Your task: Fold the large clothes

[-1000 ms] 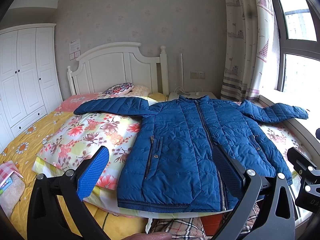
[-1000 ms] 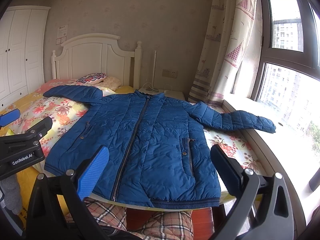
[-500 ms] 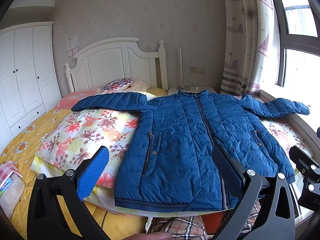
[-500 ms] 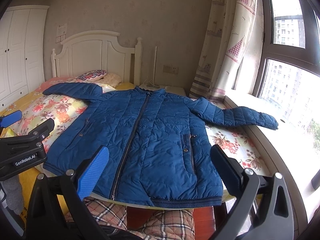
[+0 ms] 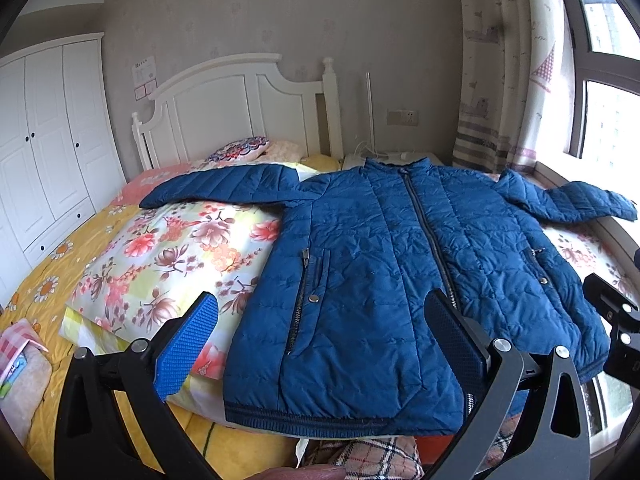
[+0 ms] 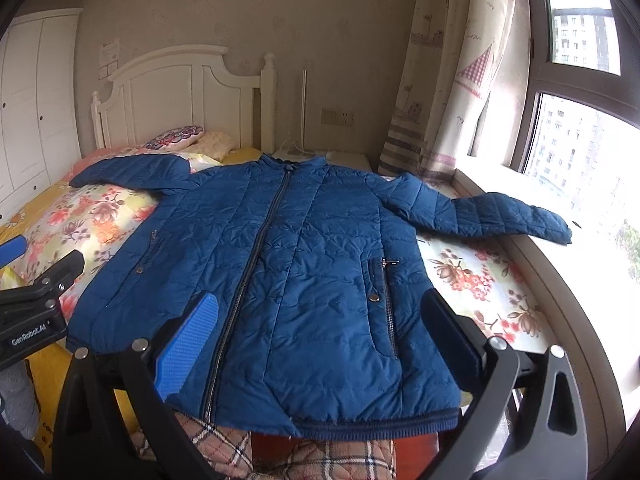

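Left wrist: quilted, puffy blue jacket (image 5: 392,280) spread flat, sleeves outstretched.

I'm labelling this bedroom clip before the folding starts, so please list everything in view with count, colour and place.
jacket: one, blue quilted, zipped, spread flat on the bed, sleeves out to both sides
floral quilt: one, yellow with pink flowers, under the jacket
yellow bedsheet: one, daisy print, beneath the quilt
pillow: one, patterned, by the headboard
headboard: one, white, at the wall
wardrobe: one, white, far left
curtain: one, pale, patterned, beside the window
window: one, dark frame, right
left claw: one, black, blue pads, open above the hem
right claw: one, same, open, holding nothing
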